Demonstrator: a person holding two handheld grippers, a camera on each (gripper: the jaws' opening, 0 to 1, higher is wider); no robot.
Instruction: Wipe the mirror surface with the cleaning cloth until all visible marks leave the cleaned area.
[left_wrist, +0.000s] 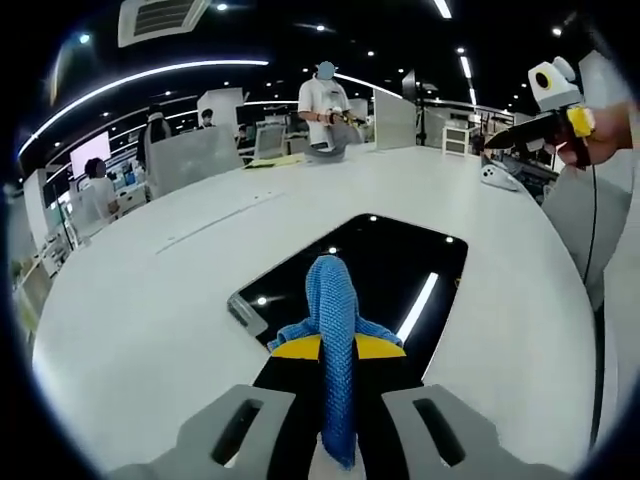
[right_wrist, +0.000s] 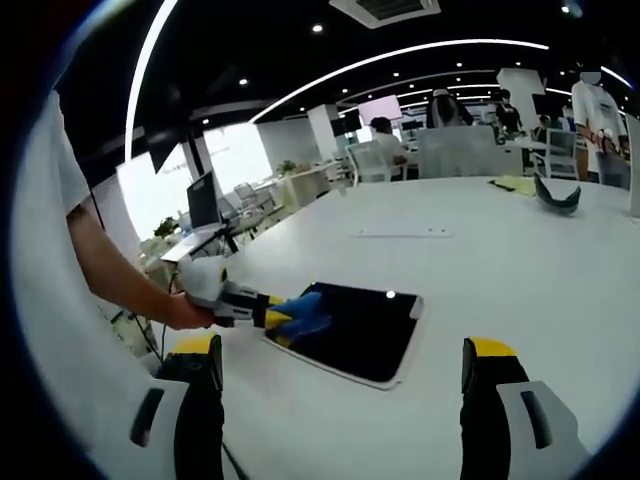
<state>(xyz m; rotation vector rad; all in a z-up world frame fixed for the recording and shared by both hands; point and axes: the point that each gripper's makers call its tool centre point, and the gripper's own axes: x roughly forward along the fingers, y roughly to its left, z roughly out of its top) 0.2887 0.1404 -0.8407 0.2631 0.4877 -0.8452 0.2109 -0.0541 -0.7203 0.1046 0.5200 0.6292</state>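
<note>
A dark rectangular mirror (left_wrist: 400, 265) lies flat on the white table (left_wrist: 180, 300), reflecting ceiling lights. My left gripper (left_wrist: 337, 347) has its yellow-tipped jaws shut on a blue knitted cloth (left_wrist: 333, 300), whose folded end rests on the mirror's near edge. In the right gripper view the left gripper (right_wrist: 262, 312), held by a hand, presses the blue cloth (right_wrist: 303, 312) onto the left side of the mirror (right_wrist: 365, 330). My right gripper (right_wrist: 345, 350) stands wide open with nothing between its jaws, back from the mirror. In the left gripper view the right gripper (left_wrist: 545, 125) hangs high at the right.
The round white table (right_wrist: 480, 250) stretches far beyond the mirror, with a thin strip (right_wrist: 400, 234) and a dark curved object (right_wrist: 556, 194) near its far side. People (left_wrist: 324, 105) stand and sit at desks behind it. A white object (left_wrist: 497, 178) lies at the table's right edge.
</note>
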